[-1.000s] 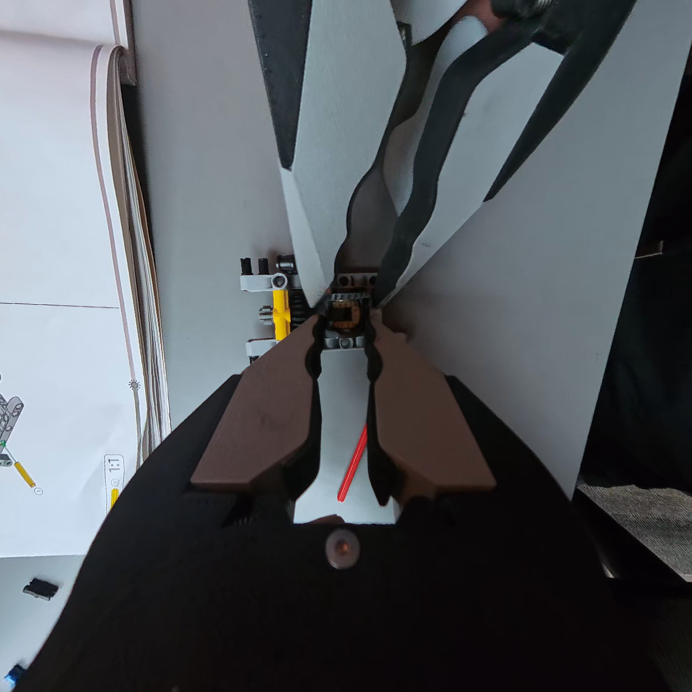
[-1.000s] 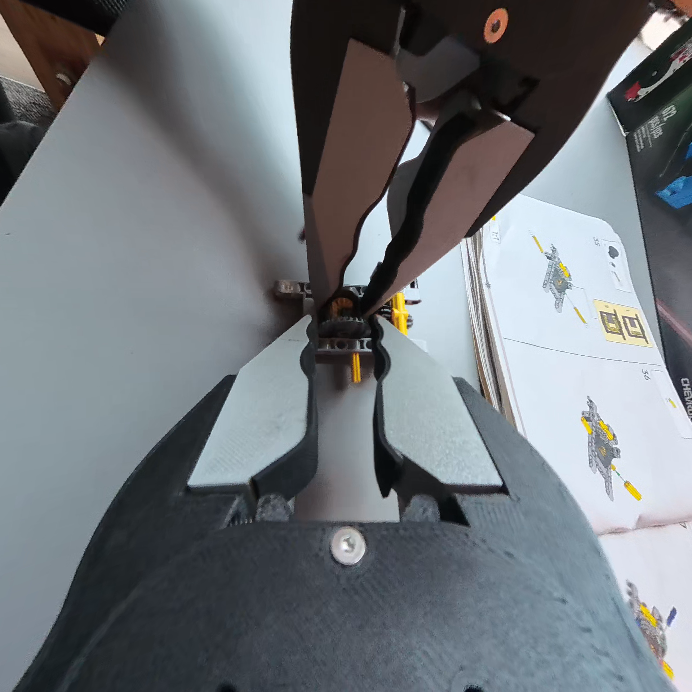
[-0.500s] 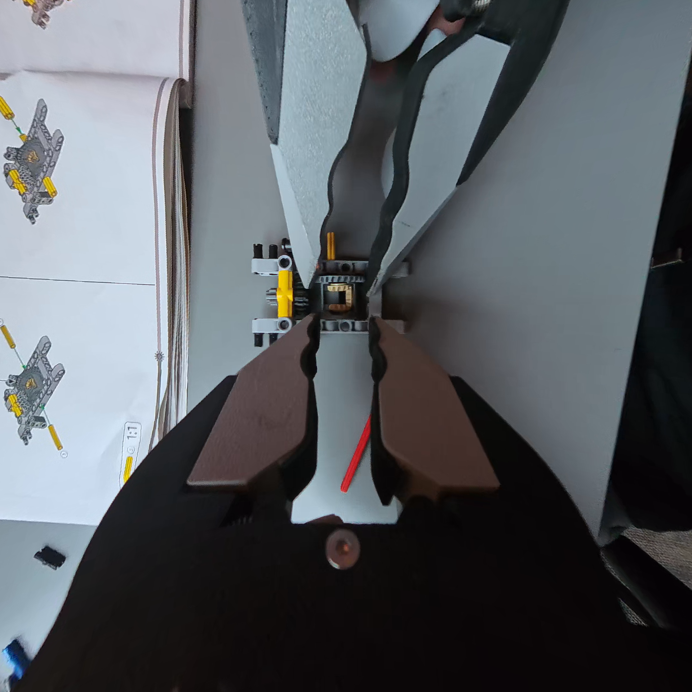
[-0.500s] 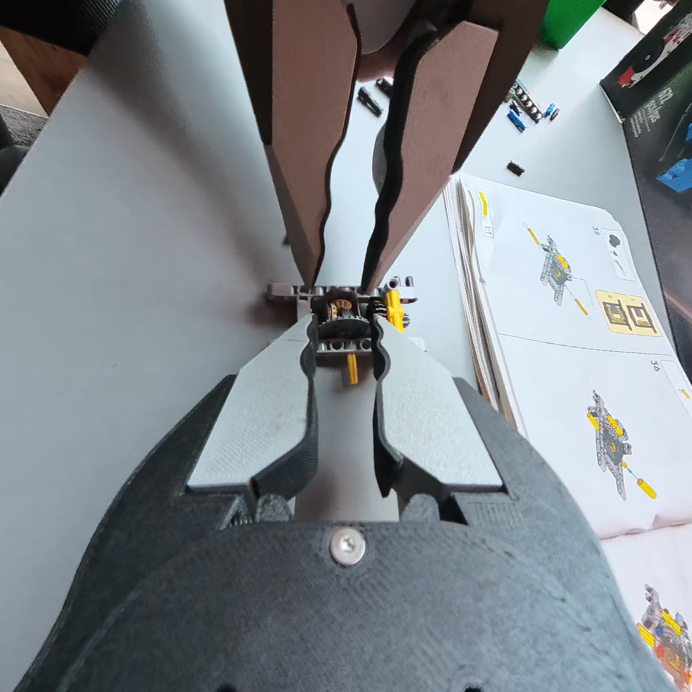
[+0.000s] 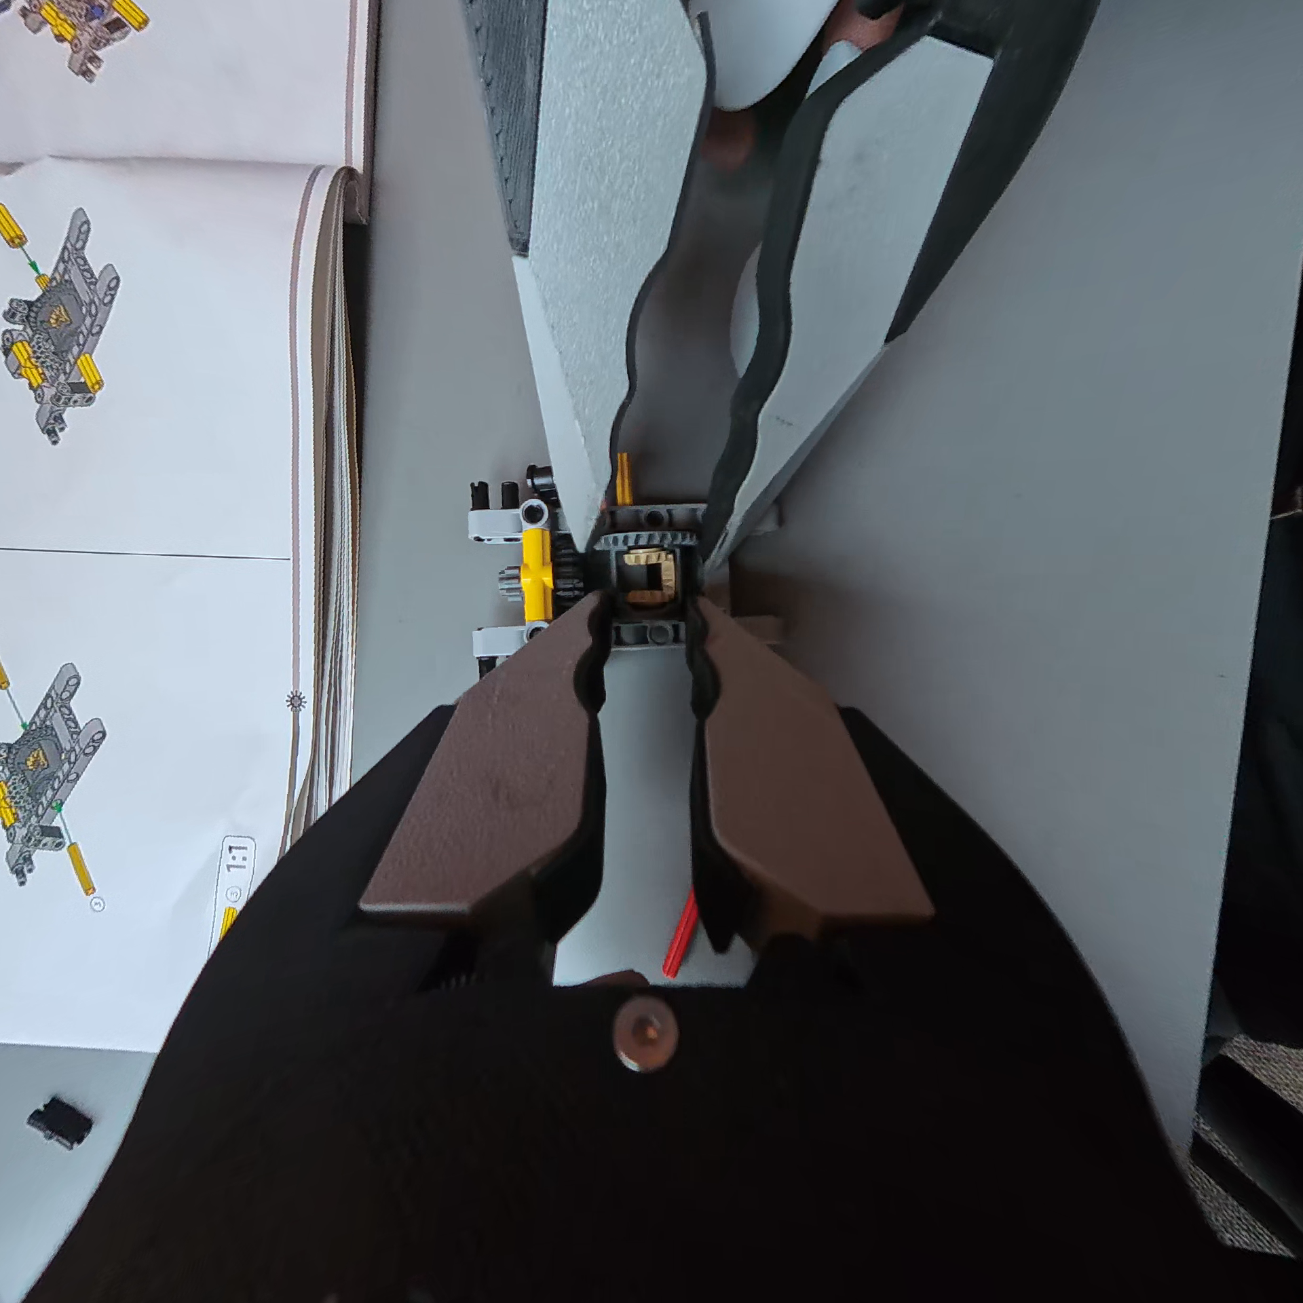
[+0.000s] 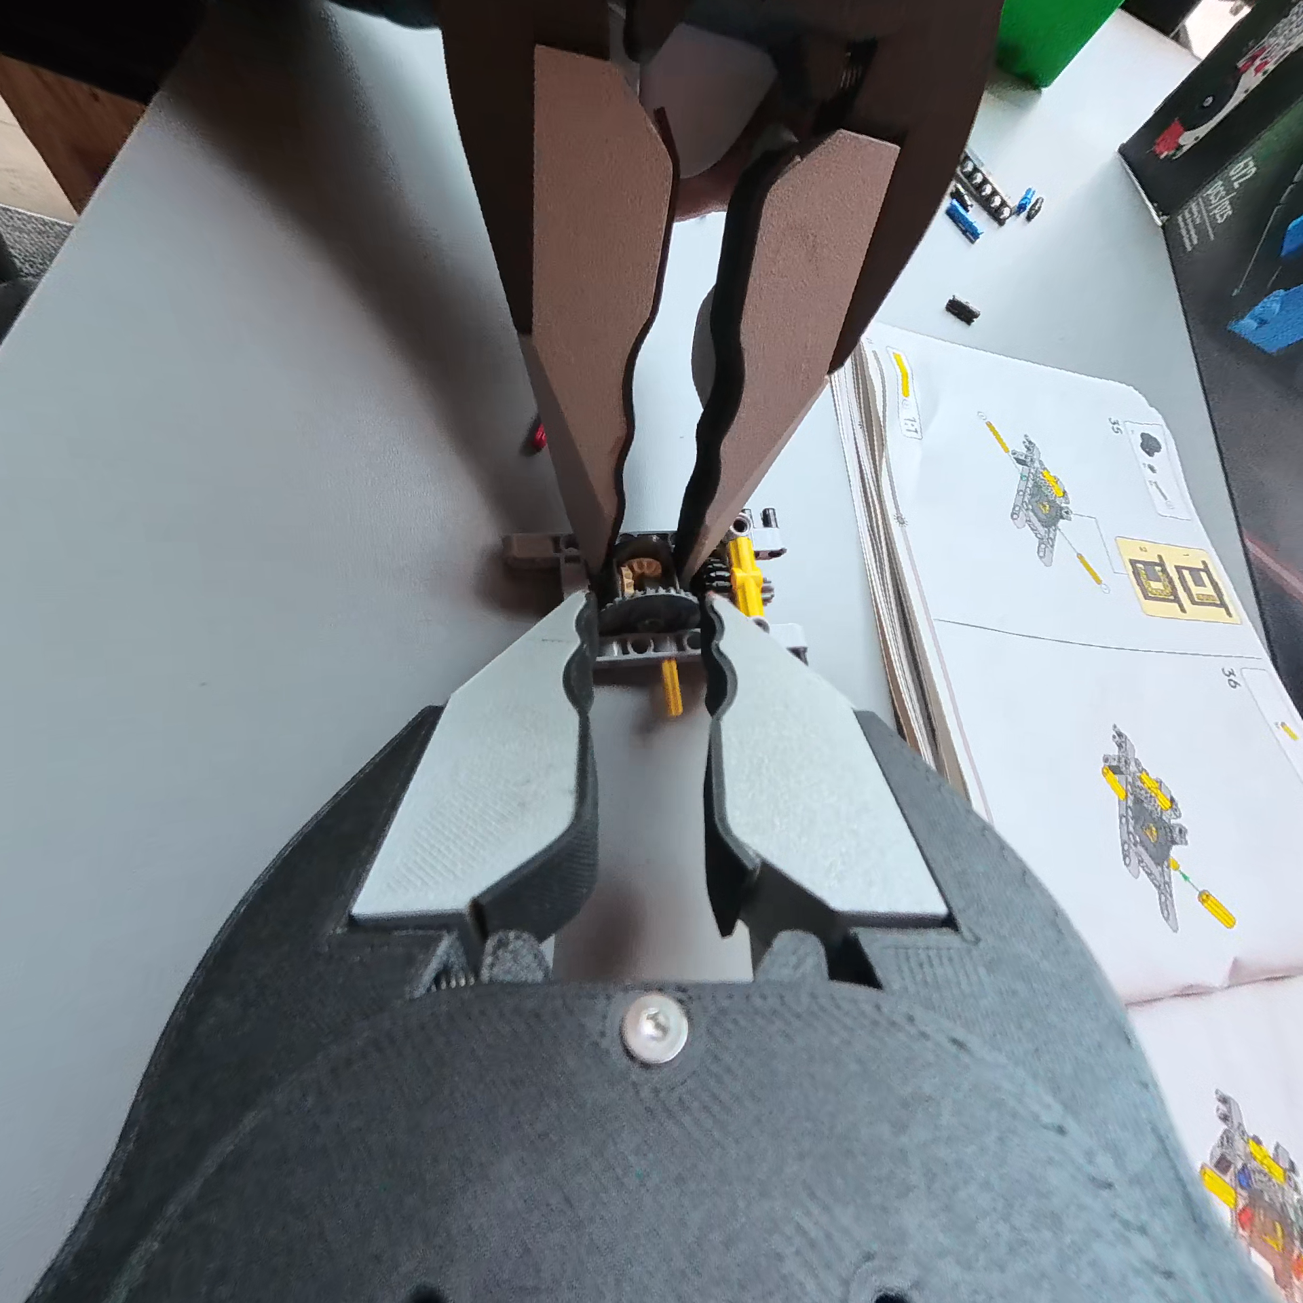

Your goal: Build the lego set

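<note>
Two grips on one small lego assembly, flat on the smooth pale-grey worktop. Left of the assembly in the left wrist view: an open paper instruction booklet, pages fanned at the edge. The assembly itself: grey holed beams, a dark toothed gear, a tan bevel gear, a yellow connector. Left gripper, brown wavy-edged fingers narrowed and clamped on its near side; right gripper, grey ridged fingers pinching the opposite side. Slim yellow axle poking out of the assembly; thin red axle near it.
</note>
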